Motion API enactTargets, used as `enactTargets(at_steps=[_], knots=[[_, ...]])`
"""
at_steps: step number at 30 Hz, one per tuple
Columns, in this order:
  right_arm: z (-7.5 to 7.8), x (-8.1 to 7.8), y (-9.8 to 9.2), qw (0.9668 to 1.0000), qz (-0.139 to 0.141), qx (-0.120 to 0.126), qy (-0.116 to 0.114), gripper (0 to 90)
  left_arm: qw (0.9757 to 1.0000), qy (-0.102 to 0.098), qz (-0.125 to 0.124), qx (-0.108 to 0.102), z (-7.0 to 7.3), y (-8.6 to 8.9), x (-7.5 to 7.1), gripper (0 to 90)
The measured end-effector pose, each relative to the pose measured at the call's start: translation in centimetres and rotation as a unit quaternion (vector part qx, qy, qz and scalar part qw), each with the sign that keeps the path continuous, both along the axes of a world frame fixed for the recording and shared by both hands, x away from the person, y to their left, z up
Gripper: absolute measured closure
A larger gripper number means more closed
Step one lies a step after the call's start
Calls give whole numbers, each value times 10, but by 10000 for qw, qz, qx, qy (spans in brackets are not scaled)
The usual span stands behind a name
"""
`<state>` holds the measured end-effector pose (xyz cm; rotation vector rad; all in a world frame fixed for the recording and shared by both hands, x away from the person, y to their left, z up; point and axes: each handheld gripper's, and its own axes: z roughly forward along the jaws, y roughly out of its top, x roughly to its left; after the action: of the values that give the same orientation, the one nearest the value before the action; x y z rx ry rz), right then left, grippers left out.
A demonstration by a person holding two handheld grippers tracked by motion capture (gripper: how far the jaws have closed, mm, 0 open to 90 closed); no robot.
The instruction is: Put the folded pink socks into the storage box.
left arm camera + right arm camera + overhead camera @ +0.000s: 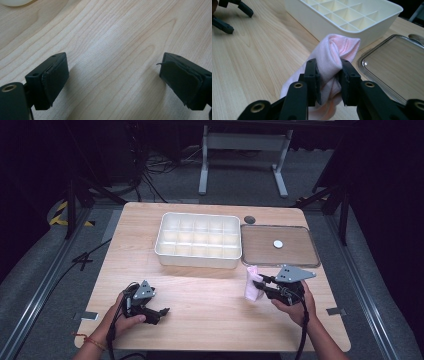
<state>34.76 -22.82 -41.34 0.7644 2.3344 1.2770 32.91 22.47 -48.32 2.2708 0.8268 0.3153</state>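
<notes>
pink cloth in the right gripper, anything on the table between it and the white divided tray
Nothing visible. The right gripper is shut on the pink cloth, and bare wooden table lies between it and the near wall of the white divided tray. The clear lid sits to the tray's right, off that line.

No legible text, label, brand, number or sign found on any surface in view; nothing to record under markings.
</notes>
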Motion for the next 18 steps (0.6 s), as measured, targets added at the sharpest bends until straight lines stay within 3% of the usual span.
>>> enactTargets(at_steps=[11, 18], knots=[[10, 8, -1, 9997, -83, 59, -215, 706, 10000, -13, 17, 21, 0, 0, 0, 87], [29, 17, 1, 9987, -126, 103, -481, 706, 10000, 18, 43, 25, 0, -1, 0, 77]])
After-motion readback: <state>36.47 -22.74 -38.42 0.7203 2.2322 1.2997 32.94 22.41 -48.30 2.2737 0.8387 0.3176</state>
